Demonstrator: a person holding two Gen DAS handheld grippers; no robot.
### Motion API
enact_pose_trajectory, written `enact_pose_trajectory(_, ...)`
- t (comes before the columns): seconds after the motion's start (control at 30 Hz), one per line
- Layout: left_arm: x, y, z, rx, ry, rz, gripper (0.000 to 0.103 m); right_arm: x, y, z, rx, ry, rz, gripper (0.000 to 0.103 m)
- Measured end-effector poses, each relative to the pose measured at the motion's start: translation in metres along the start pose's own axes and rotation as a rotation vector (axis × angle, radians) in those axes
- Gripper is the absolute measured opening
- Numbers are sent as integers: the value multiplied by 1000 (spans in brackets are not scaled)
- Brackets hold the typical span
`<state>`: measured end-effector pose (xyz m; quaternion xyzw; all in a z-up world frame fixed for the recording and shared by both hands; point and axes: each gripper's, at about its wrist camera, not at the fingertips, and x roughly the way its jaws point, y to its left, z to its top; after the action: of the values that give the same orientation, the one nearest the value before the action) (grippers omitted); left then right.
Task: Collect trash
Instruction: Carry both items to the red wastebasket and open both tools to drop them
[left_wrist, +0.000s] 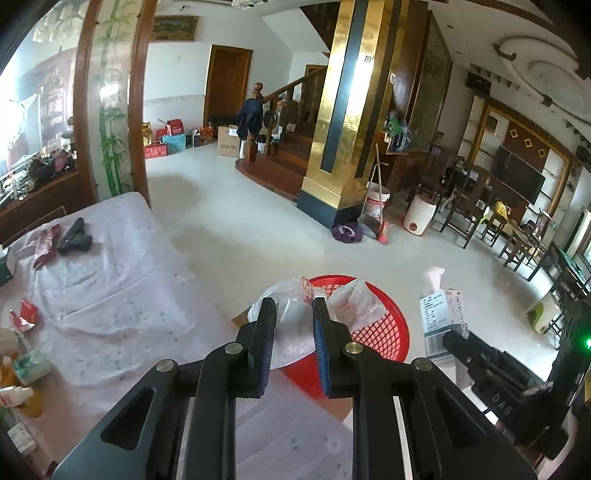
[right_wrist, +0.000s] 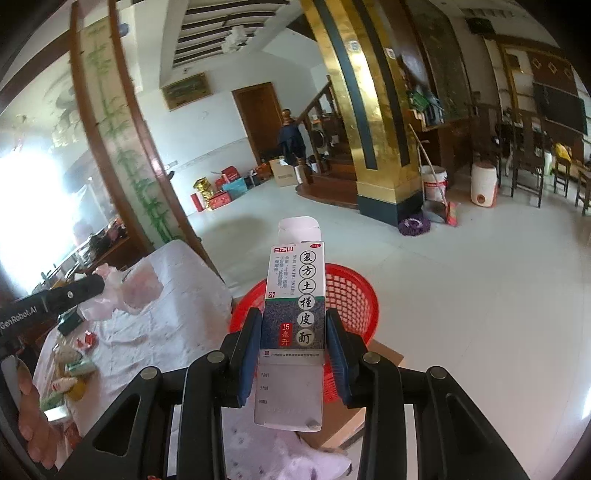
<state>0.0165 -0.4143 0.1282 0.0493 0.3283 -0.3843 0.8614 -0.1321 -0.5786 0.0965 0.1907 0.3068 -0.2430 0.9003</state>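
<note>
Left wrist view: left tongs (left_wrist: 294, 306) pinching a thin crumpled clear plastic bag (left_wrist: 295, 325), held over the near rim of a red mesh basket (left_wrist: 384, 332) on the floor just off the desk (left_wrist: 110, 295) edge; desk draped in wrinkled pale cloth; wide bare tiled floor (left_wrist: 240, 221) beyond

Right wrist view: right tongs (right_wrist: 293, 328) pinching an upright oblong cardboard medicine box (right_wrist: 295, 295), top flap open, above the same red mesh basket (right_wrist: 351, 295); open tiled floor (right_wrist: 461, 295) to the right

"白云山", "复方土槿皮酊", "15毫升" on medicine box (right_wrist: 295, 314); "GenRobotAI" on left gripper (right_wrist: 55, 301).
</note>
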Motion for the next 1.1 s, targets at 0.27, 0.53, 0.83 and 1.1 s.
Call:
enact_pose_trajectory(0.27, 68, -19, 5, -36, 94, -42, 19, 44, -13, 7, 36, 45, 21, 36)
enact_pose_trajectory(0.53, 131, -25, 1, -59, 190, -42, 19, 78, -25, 9, 57, 97, 31, 36)
enact_pose_trajectory(0.83, 163, -26, -9, -69, 263, -43, 24, 96, -41, 10, 74, 139, 37, 37)
enact_pose_trajectory(1.1, 132, -14, -9, -67, 208, -41, 57, 85, -41, 13, 69, 118, 56, 57)
